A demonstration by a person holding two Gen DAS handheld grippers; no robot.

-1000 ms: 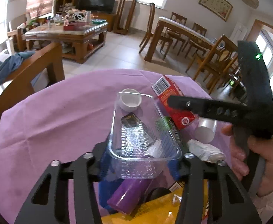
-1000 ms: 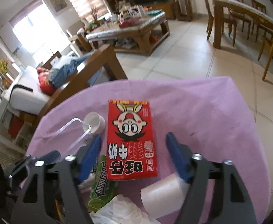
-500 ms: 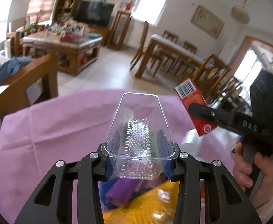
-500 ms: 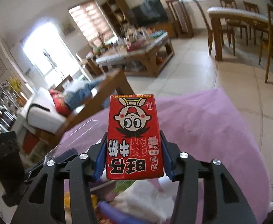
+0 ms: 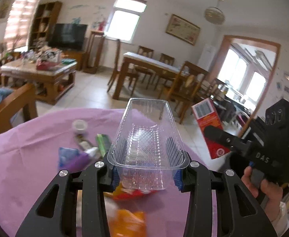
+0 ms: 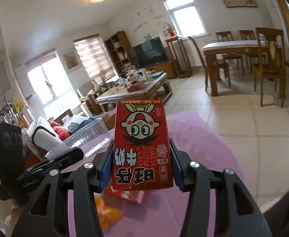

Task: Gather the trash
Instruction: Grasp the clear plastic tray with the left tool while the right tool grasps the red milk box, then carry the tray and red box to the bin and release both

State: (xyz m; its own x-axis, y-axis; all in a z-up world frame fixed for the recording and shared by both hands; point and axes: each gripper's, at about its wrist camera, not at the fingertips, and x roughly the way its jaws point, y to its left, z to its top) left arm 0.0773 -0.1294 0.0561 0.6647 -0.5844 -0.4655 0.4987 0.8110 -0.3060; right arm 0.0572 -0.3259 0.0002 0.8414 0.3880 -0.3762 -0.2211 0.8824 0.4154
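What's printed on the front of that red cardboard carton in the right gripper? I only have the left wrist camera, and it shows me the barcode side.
Observer: The red cardboard carton carries a cartoon face with big round eyes, upside down in the right wrist view.
Operator: Is the grip centred?
Observer: Yes. The right gripper has its blue pads pressed on the carton's two narrow sides, with the printed face pointing at the camera.
Operator: What's past the table on my far left?
Observer: A white sofa with red cushions on it.
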